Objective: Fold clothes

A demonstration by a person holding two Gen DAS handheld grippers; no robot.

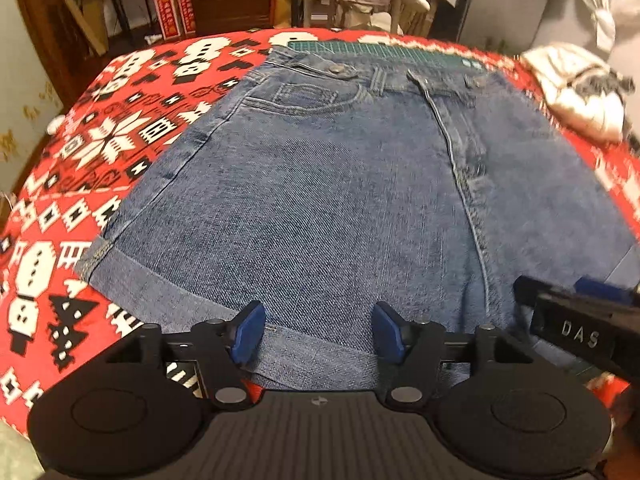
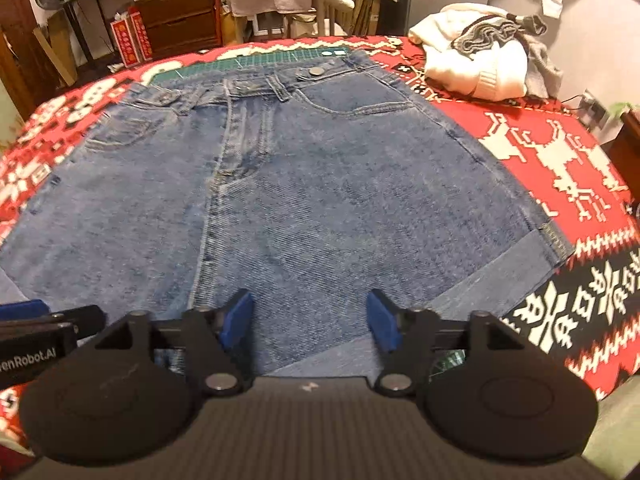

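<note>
One worktop [image 1: 120, 128], red patterned cloth over it. One pair denim shorts [image 1: 320, 200] spread flat mid-worktop, waistband far, two cuffed hems near; waistband overlaps one green mat [image 1: 380, 50]. One heap pale clothes [image 2: 480, 60] at far right corner. Two tongs: left tongs [image 1: 318, 330] and right tongs [image 2: 310, 326], both released, above near hem, side by side.

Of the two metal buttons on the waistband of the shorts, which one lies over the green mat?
The button on the waistband end toward the white clothes pile; green cutting mat shows just behind it. The other button sits lower, toward the snowman-patterned side.
</note>
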